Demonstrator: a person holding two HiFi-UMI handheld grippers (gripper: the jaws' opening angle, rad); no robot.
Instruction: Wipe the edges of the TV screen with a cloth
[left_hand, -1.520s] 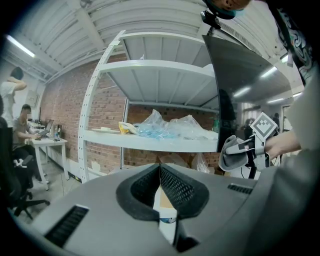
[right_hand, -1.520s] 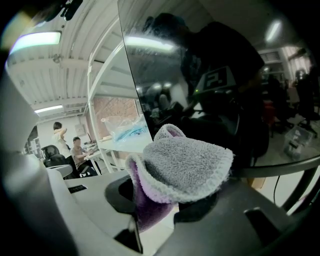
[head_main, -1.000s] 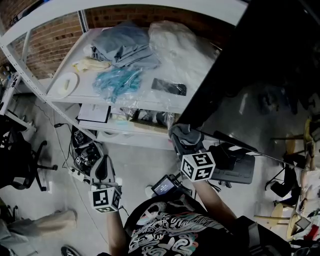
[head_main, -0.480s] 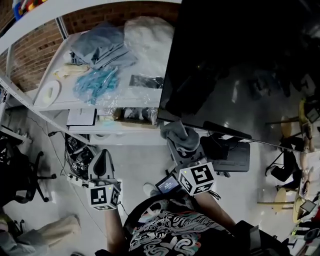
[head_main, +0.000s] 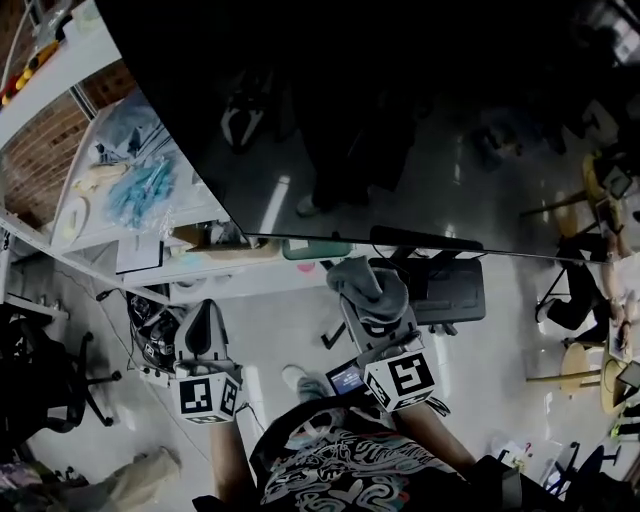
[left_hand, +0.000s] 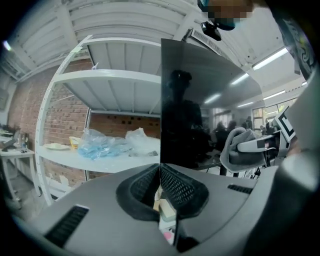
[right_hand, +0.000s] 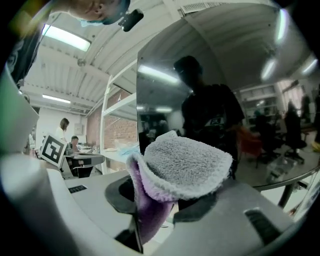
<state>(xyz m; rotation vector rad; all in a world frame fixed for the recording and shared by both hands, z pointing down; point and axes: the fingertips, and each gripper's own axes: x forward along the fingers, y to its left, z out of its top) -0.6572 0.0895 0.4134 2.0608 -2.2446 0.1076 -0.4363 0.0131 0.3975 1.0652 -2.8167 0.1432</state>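
Observation:
The big dark TV screen (head_main: 400, 120) fills the top of the head view; its lower edge runs as a thin line above both grippers. My right gripper (head_main: 372, 300) is shut on a folded grey cloth (head_main: 368, 283) that bulges past the jaws just below that lower edge. In the right gripper view the cloth (right_hand: 182, 167) covers the jaws, with the glossy screen (right_hand: 210, 85) right ahead. My left gripper (head_main: 203, 328) hangs lower left, jaws together and empty. In the left gripper view the pads (left_hand: 172, 187) meet, the screen's side edge (left_hand: 161, 105) stands ahead, and the cloth (left_hand: 235, 150) shows at right.
A white shelf rack (head_main: 85, 215) stands at left with plastic bags (head_main: 135, 185) and boxes on its boards. Under the screen sits a grey device (head_main: 445, 290) on the floor. Cables and a power strip (head_main: 150, 335) lie near the left gripper. Chairs stand at both sides.
The view has swung so the screen now fills the top and the shelf has slid left. The right gripper with the cloth stays just under the screen's lower edge; the left gripper has barely moved.

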